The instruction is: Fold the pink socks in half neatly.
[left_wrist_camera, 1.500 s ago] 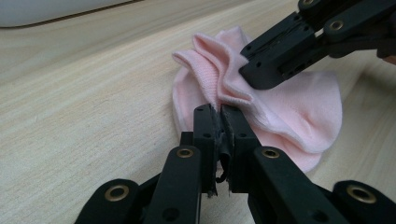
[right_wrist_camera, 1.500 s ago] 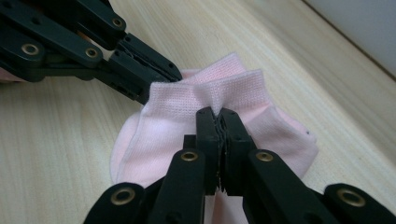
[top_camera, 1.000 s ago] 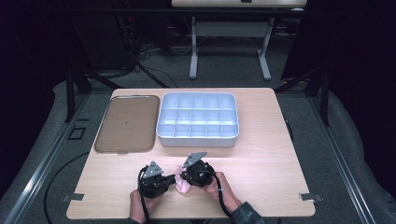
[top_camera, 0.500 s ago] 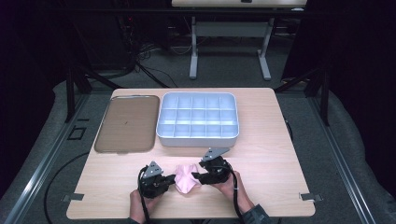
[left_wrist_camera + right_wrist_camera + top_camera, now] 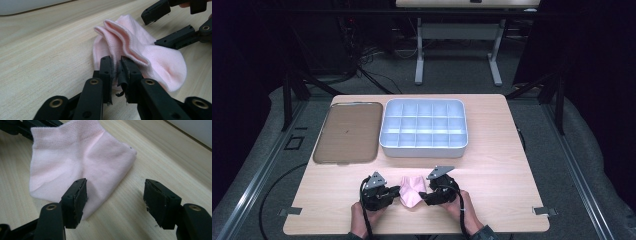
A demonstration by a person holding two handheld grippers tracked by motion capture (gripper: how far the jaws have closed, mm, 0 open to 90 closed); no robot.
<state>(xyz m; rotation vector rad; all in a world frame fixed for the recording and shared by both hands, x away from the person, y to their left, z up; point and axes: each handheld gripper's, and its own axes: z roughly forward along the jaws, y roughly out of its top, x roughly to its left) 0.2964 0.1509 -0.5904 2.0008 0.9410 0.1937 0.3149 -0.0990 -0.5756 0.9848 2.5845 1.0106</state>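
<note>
Left tool [image 5: 115, 65] around pink sock [image 5: 140, 50] edge

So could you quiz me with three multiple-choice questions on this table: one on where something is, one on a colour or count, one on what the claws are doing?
1. Where does the sock lie?
A. In the compartment box
B. On the table's near edge, between the two claws
C. On the brown tray

2. What colour is the sock?
A. Pink
B. Blue
C. Black

3. How does the right claw stand?
A. Clamped on the sock
C. Clamped on the tray
B. Open, one jaw over the sock's edge

Answers: 1 B, the high view shows it on the bare wood, with the box and tray farther back. 2 A, pink in every view. 3 B, a wide gap shows between its jaws, while the left claw pinches the fabric.
</note>
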